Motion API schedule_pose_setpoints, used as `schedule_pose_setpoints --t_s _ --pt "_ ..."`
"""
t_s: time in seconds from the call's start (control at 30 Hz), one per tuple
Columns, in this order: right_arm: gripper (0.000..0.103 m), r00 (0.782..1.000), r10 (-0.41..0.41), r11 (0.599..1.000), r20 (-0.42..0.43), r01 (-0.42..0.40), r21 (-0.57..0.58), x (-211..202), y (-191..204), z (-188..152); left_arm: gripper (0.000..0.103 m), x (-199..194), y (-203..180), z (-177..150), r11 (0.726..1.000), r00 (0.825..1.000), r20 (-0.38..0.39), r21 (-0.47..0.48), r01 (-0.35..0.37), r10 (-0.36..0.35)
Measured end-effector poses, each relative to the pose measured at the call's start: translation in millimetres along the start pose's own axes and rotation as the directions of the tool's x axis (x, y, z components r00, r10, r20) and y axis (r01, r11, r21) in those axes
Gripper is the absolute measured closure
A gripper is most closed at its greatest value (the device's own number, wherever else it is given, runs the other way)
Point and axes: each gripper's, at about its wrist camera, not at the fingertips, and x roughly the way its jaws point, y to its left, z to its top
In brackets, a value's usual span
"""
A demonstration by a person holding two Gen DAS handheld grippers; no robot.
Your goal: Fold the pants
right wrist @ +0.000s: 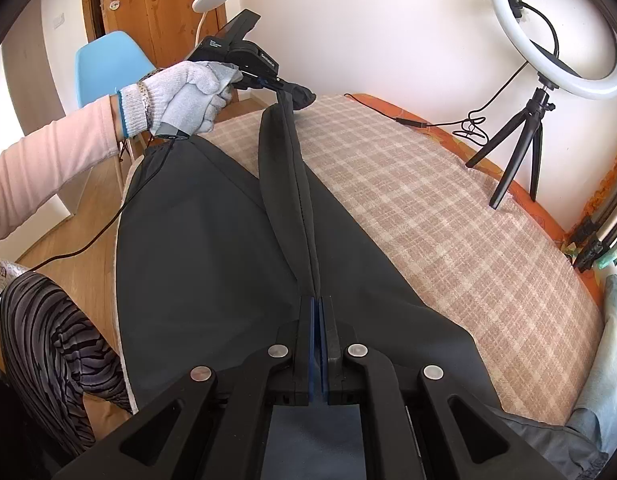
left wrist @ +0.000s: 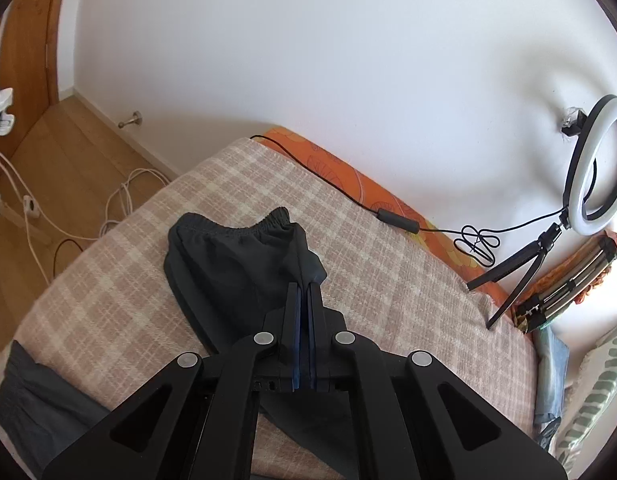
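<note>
— Where are the dark pants (right wrist: 212,240)?

— Spread on the plaid blanket (right wrist: 448,208) of the bed, along its edge nearest the wooden floor, with one fold of fabric lifted taut between both tools.

— And the grippers?

— The right gripper (right wrist: 318,304) is clamped on that fold; the left gripper (left wrist: 303,289), in a gloved hand (right wrist: 188,92), pinches its far end. A ring light (right wrist: 556,32) stands at the wall-side edge.

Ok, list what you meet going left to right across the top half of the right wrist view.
Blue chair → gloved left hand → left gripper pinching the pants → black cable on the plaid blanket → ring light on its tripod.
</note>
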Motion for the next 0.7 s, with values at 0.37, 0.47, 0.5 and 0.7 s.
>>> schedule_pose_setpoints --t_s 0.37,0.47,0.5,0.7 --pt "0.103 0.999 0.012 0.996 -0.045 -0.016 -0.087 -38 55 -13 0.102 -100 91 -95 0.980 0.994 0.066 -0.175 0.099 -0.088" --pt "0.103 0.996 0.033 0.995 -0.086 -0.041 -0.092 -35 72 -27 0.102 -107 115 -131 0.972 0.996 0.043 -0.220 0.080 -0.072" --pt "0.103 0.994 0.042 0.994 -0.105 -0.051 -0.094 -32 77 -32 0.102 -108 121 -140 0.970 0.997 0.037 -0.232 0.070 -0.064" --pt "0.103 0.979 0.083 0.992 -0.185 -0.099 -0.074 -17 99 -60 0.102 -122 141 -175 0.980 1.000 0.020 -0.200 0.001 0.003"
